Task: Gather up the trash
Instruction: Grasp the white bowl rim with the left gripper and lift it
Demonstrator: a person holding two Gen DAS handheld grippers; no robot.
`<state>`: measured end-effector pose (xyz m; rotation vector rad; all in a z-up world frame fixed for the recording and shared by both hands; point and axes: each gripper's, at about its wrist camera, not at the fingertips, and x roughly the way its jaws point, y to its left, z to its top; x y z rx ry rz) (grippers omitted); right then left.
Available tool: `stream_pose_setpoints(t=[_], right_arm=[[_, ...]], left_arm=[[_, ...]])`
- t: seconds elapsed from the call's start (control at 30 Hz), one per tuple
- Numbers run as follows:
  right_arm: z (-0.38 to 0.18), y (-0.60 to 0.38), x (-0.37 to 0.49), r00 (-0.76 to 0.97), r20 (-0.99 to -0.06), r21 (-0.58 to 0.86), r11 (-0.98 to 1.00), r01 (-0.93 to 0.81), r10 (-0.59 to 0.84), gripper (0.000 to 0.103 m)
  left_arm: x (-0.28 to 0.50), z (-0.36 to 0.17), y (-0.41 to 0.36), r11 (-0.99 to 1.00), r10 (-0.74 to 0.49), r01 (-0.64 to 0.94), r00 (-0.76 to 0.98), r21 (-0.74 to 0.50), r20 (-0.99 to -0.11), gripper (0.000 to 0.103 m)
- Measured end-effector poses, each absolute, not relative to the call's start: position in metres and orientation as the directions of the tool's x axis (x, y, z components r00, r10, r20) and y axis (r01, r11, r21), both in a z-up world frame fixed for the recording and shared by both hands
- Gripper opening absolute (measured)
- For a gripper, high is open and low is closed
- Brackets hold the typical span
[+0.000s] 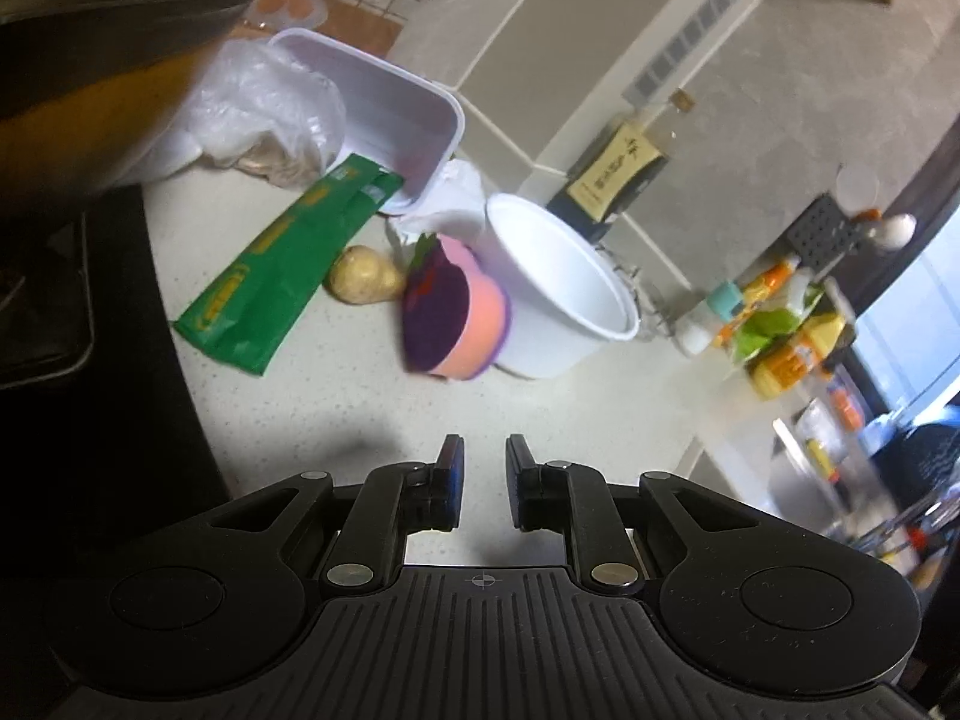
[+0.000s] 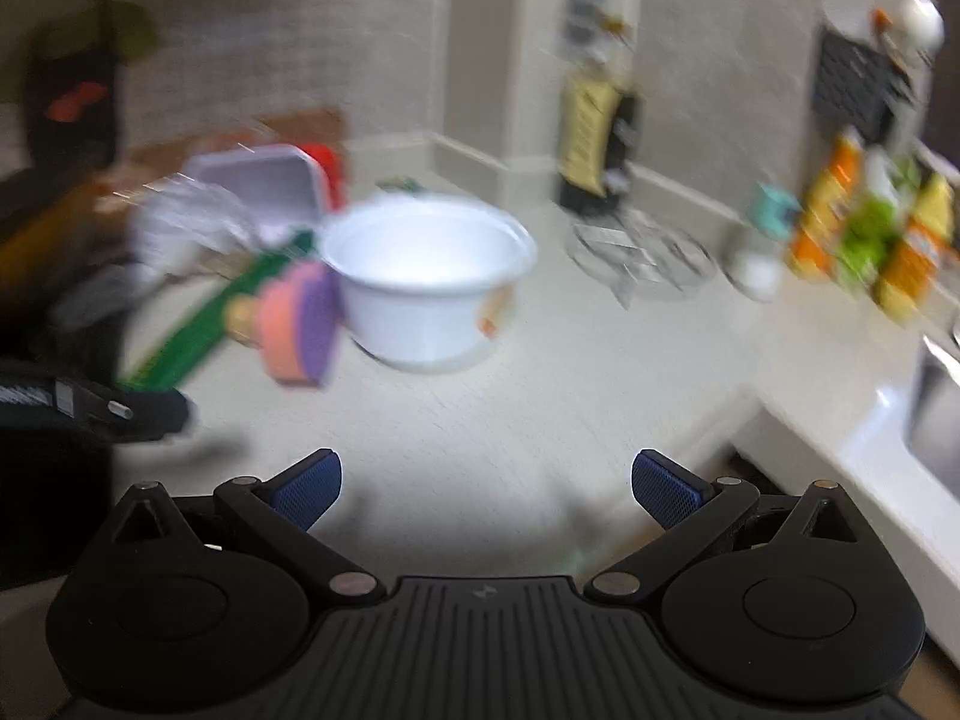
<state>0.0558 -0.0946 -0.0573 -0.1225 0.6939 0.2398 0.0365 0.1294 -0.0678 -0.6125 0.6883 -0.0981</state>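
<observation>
Left gripper (image 1: 485, 450) narrowly parted, nothing between pads; purple-pink sponge (image 1: 453, 315) just ahead. Right gripper (image 2: 486, 483) spread wide, empty; white bowl (image 2: 429, 282) ahead.

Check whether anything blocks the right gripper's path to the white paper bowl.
Nothing visible does. Bare countertop lies between the open right gripper and the white paper bowl. The pink-and-purple sponge sits beside the bowl's left, off that path.
</observation>
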Motion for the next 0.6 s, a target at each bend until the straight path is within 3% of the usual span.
stream_pose_setpoints(t=[0.27, 0.43, 0.6], right_arm=[[-0.063, -0.127, 0.053, 0.771, -0.633, -0.102, 0.980, -0.168, 0.066, 0.103], [-0.069, -0.154, 0.069, 0.767, -0.632, -0.056, 0.981, -0.186, 0.110, 0.103], [-0.068, -0.166, 0.094, 0.773, -0.605, -0.042, 0.963, -0.268, 0.189, 0.103]], left_arm=[[0.075, -0.054, 0.128, 0.812, -0.241, -0.122, 0.820, -0.570, -0.519, 0.017], [0.105, -0.020, 0.115, 0.838, -0.204, -0.107, 0.848, -0.535, -0.489, 0.017], [0.157, -0.012, 0.104, 0.896, -0.051, -0.214, 0.821, -0.389, -0.569, 0.017]])
